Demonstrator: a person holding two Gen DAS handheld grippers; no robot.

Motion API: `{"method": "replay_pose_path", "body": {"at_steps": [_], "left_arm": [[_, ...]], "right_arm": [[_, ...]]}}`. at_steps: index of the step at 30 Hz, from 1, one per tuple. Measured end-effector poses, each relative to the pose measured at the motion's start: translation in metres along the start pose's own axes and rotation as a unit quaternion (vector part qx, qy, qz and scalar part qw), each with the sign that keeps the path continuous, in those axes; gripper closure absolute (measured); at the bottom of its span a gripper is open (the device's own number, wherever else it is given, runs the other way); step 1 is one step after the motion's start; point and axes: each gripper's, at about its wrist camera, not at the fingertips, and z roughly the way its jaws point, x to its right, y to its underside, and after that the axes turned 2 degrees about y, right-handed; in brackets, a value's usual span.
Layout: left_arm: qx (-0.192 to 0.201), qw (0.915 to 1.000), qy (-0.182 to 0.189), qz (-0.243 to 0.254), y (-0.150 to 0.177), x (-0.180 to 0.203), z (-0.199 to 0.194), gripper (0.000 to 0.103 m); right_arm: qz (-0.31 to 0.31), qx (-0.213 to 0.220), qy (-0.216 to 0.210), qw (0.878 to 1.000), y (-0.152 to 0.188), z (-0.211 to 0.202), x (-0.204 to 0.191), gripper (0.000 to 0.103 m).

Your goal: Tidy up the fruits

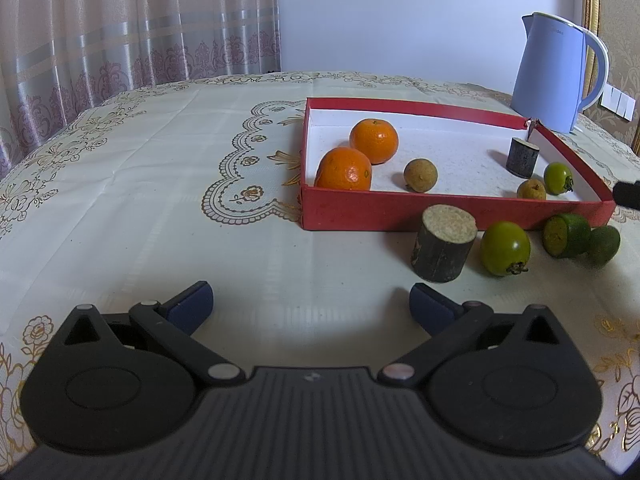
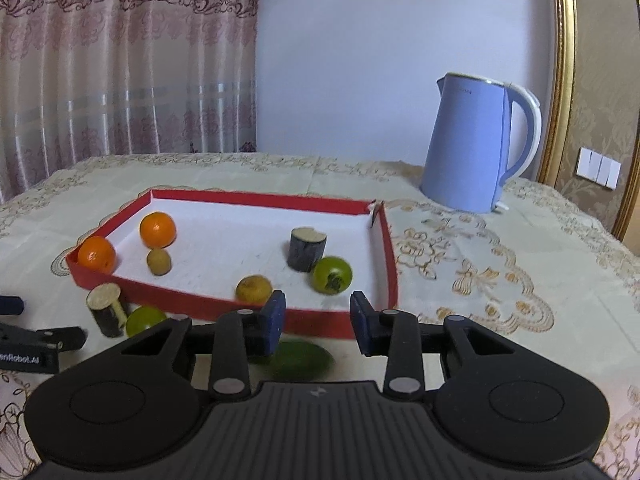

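A red tray (image 1: 440, 210) (image 2: 224, 306) holds two oranges (image 1: 374, 141) (image 2: 157, 229), two small brown fruits (image 1: 420, 175) (image 2: 253, 289), a green fruit (image 1: 557, 178) (image 2: 332, 275) and a dark cut stub (image 1: 522, 157) (image 2: 307, 249). On the cloth in front of it lie a cut sugarcane piece (image 1: 444, 249) (image 2: 107, 309), a round green fruit (image 1: 505, 248) (image 2: 145, 319) and cut green fruit pieces (image 1: 568, 235) (image 2: 302, 360). My left gripper (image 1: 311, 307) is open and empty, short of the sugarcane. My right gripper (image 2: 318, 322) is open above the green pieces at the tray's near edge.
A blue electric kettle (image 1: 556, 74) (image 2: 476, 144) stands behind the tray on the right. The table has a patterned cream cloth (image 1: 160, 200). Curtains (image 2: 120, 60) hang behind on the left. The left gripper shows at the far left of the right wrist view (image 2: 36, 344).
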Motion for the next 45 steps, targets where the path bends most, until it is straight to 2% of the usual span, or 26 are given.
{"method": "replay_pose_path", "body": {"at_steps": [3, 7, 10, 12, 14, 16, 17, 25, 27, 29, 30, 38, 45], "left_arm": [[0.0, 1.0, 0.0, 0.0, 0.0, 0.0, 0.0, 0.0], [0.0, 1.0, 0.0, 0.0, 0.0, 0.0, 0.0, 0.0], [0.0, 1.0, 0.0, 0.0, 0.0, 0.0, 0.0, 0.0], [0.0, 1.0, 0.0, 0.0, 0.0, 0.0, 0.0, 0.0], [0.0, 1.0, 0.0, 0.0, 0.0, 0.0, 0.0, 0.0], [0.0, 1.0, 0.0, 0.0, 0.0, 0.0, 0.0, 0.0], [0.0, 1.0, 0.0, 0.0, 0.0, 0.0, 0.0, 0.0], [0.0, 1.0, 0.0, 0.0, 0.0, 0.0, 0.0, 0.0], [0.0, 1.0, 0.0, 0.0, 0.0, 0.0, 0.0, 0.0], [0.0, 1.0, 0.0, 0.0, 0.0, 0.0, 0.0, 0.0], [0.0, 1.0, 0.0, 0.0, 0.0, 0.0, 0.0, 0.0], [0.0, 1.0, 0.0, 0.0, 0.0, 0.0, 0.0, 0.0], [0.0, 1.0, 0.0, 0.0, 0.0, 0.0, 0.0, 0.0]], "right_arm": [[0.01, 0.006, 0.004, 1.0, -0.003, -0.001, 0.011, 0.068], [0.054, -0.024, -0.025, 0.998, 0.01, -0.002, 0.035, 0.068], [0.042, -0.046, -0.027, 0.998, 0.021, -0.001, 0.037, 0.066], [0.044, -0.054, -0.033, 0.997, 0.026, -0.001, 0.037, 0.062], [0.055, -0.058, -0.053, 0.995, 0.031, -0.002, 0.038, 0.048], [0.048, -0.063, -0.06, 0.995, 0.033, -0.002, 0.032, 0.041], [0.044, -0.06, -0.06, 0.995, 0.034, -0.002, 0.029, 0.04], [0.015, -0.075, -0.064, 0.995, 0.035, 0.017, 0.008, 0.041], [0.01, -0.071, -0.059, 0.996, 0.04, 0.017, 0.006, 0.05], [0.012, -0.062, -0.053, 0.997, 0.041, 0.015, 0.007, 0.063], [0.012, -0.06, -0.05, 0.997, 0.041, 0.014, 0.008, 0.064], [0.003, -0.045, -0.044, 0.998, 0.038, 0.011, 0.007, 0.065], [-0.009, -0.002, -0.028, 1.0, 0.009, 0.001, 0.013, 0.065]]}}
